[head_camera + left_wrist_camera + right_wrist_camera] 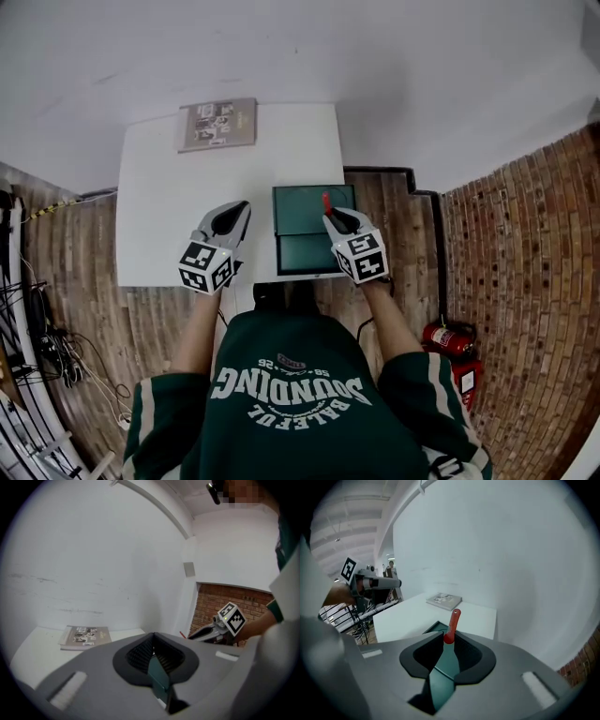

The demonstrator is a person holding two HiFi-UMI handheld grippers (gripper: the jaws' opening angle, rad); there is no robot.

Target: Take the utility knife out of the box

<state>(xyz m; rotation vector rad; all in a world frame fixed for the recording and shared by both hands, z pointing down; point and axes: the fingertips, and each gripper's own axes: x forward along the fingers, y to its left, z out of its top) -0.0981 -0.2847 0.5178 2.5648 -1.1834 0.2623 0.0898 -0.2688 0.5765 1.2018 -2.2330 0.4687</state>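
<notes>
Head view: the utility knife [326,201] is held above the open box [309,255] at the tabletop's [187,216] near right corner. Left gripper view: the left gripper [153,635] is pressed together, empty. Right gripper view: the right gripper [449,638] is pinched on the knife's end. The knife is judged light, stiff and liable to pivot; a mid-handle hold is advised.

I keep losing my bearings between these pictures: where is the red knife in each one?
Head view: utility knife in the right gripper, over the box.
Left gripper view: perhaps the red sliver right of centre.
Right gripper view: centre, clamped between the jaws.
Shared landmark: the booklet.
</notes>
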